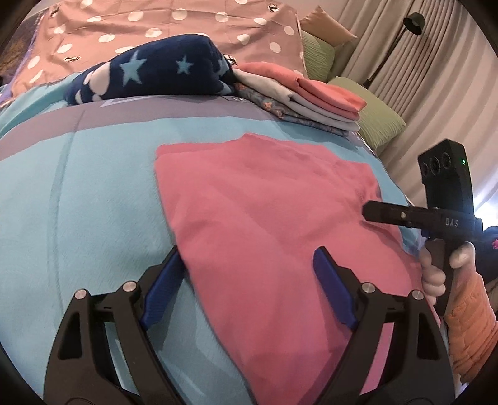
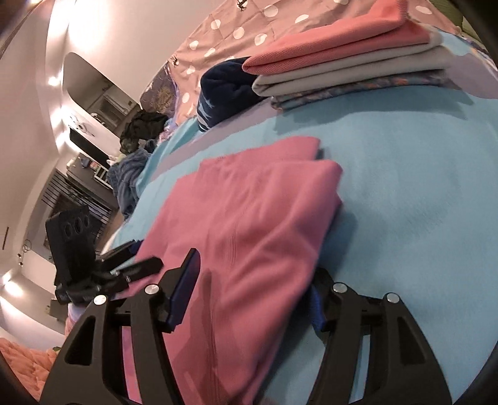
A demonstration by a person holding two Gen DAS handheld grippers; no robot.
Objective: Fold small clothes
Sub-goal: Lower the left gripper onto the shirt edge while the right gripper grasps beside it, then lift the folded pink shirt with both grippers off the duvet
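A pink garment (image 1: pixel 267 218) lies folded flat on the light blue bedspread (image 1: pixel 77 202). My left gripper (image 1: pixel 249 258) is open, its blue-padded fingers spread over the garment's near left edge. My right gripper (image 1: pixel 368 212) reaches in from the right over the garment's right edge. In the right wrist view the right gripper (image 2: pixel 253 271) is open, its jaws straddling the pink garment (image 2: pixel 242 224); the right finger is partly hidden under the cloth. The left gripper (image 2: pixel 137 261) shows there at the garment's far side.
A stack of folded clothes (image 1: pixel 311 96) with a coral piece on top lies behind the garment; it also shows in the right wrist view (image 2: pixel 348 62). A navy star-patterned blanket (image 1: pixel 155 74), polka-dot pillows (image 1: pixel 186 25) and green cushions (image 1: pixel 373 118) are at the back. Curtains hang at right.
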